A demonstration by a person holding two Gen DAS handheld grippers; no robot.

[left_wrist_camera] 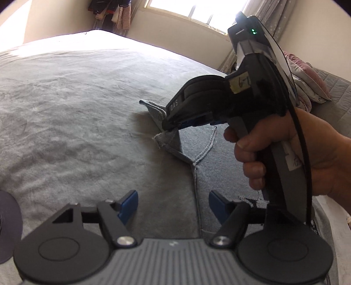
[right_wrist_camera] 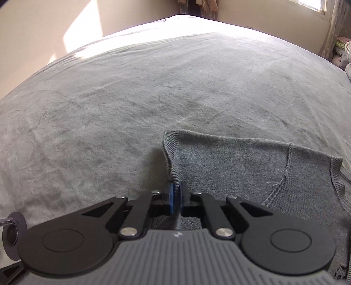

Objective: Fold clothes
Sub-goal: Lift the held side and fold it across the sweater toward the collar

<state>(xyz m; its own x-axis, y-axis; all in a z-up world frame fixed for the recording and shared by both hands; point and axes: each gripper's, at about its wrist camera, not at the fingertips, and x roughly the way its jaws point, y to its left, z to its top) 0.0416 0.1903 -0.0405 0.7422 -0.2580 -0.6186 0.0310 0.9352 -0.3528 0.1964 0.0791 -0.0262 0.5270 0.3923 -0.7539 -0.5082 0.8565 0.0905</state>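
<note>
A grey-blue knitted sweater (left_wrist_camera: 210, 173) lies inside out on the bed, its seams showing. In the left wrist view my left gripper (left_wrist_camera: 173, 202) hovers open just above the garment's edge, with the seam running between its blue pads and nothing pinched. Farther off, my right gripper (left_wrist_camera: 169, 128), held by a person's hand (left_wrist_camera: 276, 153), is shut on a ribbed edge of the sweater and lifts it off the bed. The right wrist view shows the same grip: my right gripper (right_wrist_camera: 176, 197) has its blue pads pressed together on the ribbed hem of the sweater (right_wrist_camera: 252, 171).
A grey plush blanket (left_wrist_camera: 76, 114) covers the whole bed. Pillows and bedding (left_wrist_camera: 307, 83) are piled at the right by the curtain. Clothes hang (left_wrist_camera: 111, 15) in the far corner next to a bright window (left_wrist_camera: 188, 11).
</note>
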